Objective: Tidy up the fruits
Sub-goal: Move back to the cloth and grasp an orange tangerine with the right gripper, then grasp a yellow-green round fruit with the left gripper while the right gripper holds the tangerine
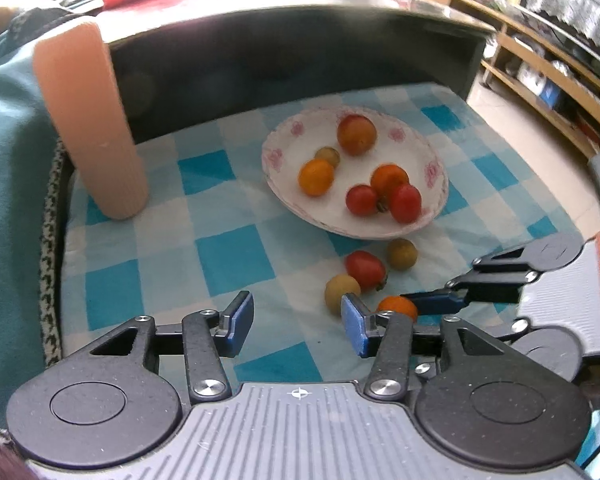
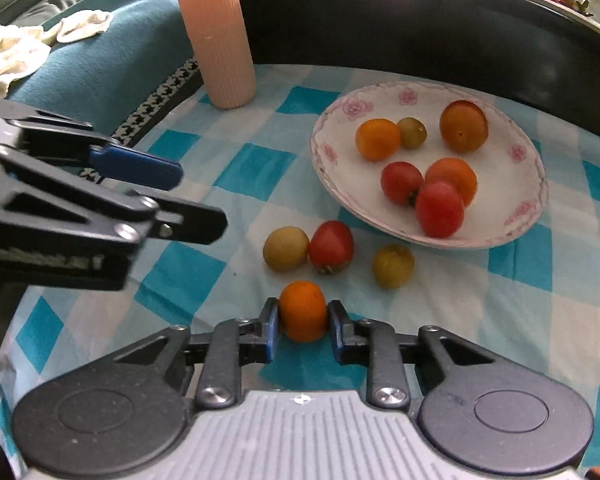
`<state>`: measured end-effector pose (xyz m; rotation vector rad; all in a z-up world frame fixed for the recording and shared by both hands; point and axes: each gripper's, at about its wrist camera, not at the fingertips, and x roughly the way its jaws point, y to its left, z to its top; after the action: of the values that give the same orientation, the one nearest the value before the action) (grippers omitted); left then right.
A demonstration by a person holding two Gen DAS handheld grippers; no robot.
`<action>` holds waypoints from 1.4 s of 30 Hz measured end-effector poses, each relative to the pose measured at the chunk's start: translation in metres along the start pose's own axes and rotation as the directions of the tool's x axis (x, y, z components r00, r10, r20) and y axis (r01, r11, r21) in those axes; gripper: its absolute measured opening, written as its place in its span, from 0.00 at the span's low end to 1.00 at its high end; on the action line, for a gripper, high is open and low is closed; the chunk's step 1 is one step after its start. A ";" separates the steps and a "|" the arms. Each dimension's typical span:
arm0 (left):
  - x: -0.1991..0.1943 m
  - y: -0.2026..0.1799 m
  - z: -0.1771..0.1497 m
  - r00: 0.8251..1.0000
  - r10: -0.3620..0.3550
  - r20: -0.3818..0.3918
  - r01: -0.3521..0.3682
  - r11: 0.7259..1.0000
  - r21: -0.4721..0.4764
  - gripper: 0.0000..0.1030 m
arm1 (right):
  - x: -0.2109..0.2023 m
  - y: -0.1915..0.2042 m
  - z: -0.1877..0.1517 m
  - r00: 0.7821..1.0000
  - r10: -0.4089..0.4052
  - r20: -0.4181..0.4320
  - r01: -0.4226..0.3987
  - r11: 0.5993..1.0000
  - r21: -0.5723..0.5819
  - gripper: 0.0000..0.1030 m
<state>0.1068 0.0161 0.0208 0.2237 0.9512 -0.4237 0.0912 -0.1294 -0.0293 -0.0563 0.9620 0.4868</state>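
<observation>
My right gripper (image 2: 302,322): pinching the small round orange tomato (image 2: 302,311).
My left gripper (image 1: 297,323): spread, empty.
Risk: if I squeeze hard, it may squash.

Daylight glared from the top right, washing out the glossy dark table edge (image 1: 340,12). Fisheye distortion bent the edges; the checked blue-and-white cloth (image 2: 236,168) stayed fairly sharp.

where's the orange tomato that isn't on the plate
In the right wrist view the orange tomato sits low in the centre, clamped between the right gripper fingers on the checked cloth, just in front of the red tomato.
</observation>
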 end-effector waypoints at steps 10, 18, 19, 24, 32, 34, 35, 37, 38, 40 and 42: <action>0.036 -0.021 -0.003 0.998 -0.031 -0.046 0.036 0.993 0.108 0.50 | -0.032 -0.033 -0.020 1.000 -0.023 -0.003 0.024 0.997 0.071 0.40; 0.052 -0.028 -0.001 0.998 -0.041 -0.052 0.046 0.993 0.109 0.39 | -0.035 -0.038 -0.021 1.000 -0.026 -0.011 0.027 0.996 0.090 0.40; 0.054 -0.028 -0.001 0.998 -0.040 -0.050 0.045 0.993 0.106 0.39 | -0.035 -0.038 -0.022 1.000 -0.027 -0.012 0.028 0.995 0.092 0.40; 0.055 -0.026 -0.001 0.998 -0.036 -0.052 0.040 0.995 0.091 0.33 | -0.034 -0.037 -0.024 0.999 -0.033 -0.018 0.034 0.996 0.084 0.40; 0.048 -0.030 -0.008 0.997 -0.013 -0.077 0.023 0.992 0.125 0.32 | -0.033 -0.036 -0.027 0.999 -0.039 -0.030 0.040 0.997 0.061 0.40; 0.041 -0.033 -0.013 0.996 -0.017 -0.090 0.029 0.990 0.139 0.32 | -0.034 -0.035 -0.028 0.999 -0.039 -0.030 0.041 0.998 0.049 0.40; 0.038 -0.035 -0.016 0.995 -0.022 -0.099 0.036 0.989 0.141 0.32 | -0.034 -0.034 -0.028 0.999 -0.040 -0.031 0.041 0.998 0.044 0.40; 0.030 -0.040 -0.022 0.993 -0.036 -0.114 0.054 0.986 0.156 0.32 | -0.036 -0.031 -0.029 0.999 -0.041 -0.029 0.042 0.999 0.028 0.40; 0.028 -0.043 -0.025 0.992 -0.038 -0.117 0.058 0.984 0.169 0.33 | -0.036 -0.030 -0.029 0.999 -0.043 -0.030 0.043 0.999 0.018 0.40; 0.027 -0.051 -0.028 0.991 -0.056 -0.122 0.079 0.979 0.190 0.33 | -0.034 -0.027 -0.031 0.998 -0.045 -0.037 0.046 0.999 0.004 0.41; 0.028 -0.056 -0.031 0.989 -0.069 -0.127 0.094 0.974 0.208 0.33 | -0.033 -0.025 -0.033 0.998 -0.050 -0.037 0.049 0.999 -0.010 0.41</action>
<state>0.0729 -0.0299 -0.0196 0.4099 1.0351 -0.5943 0.0612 -0.1725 -0.0262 -0.0977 0.9926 0.4460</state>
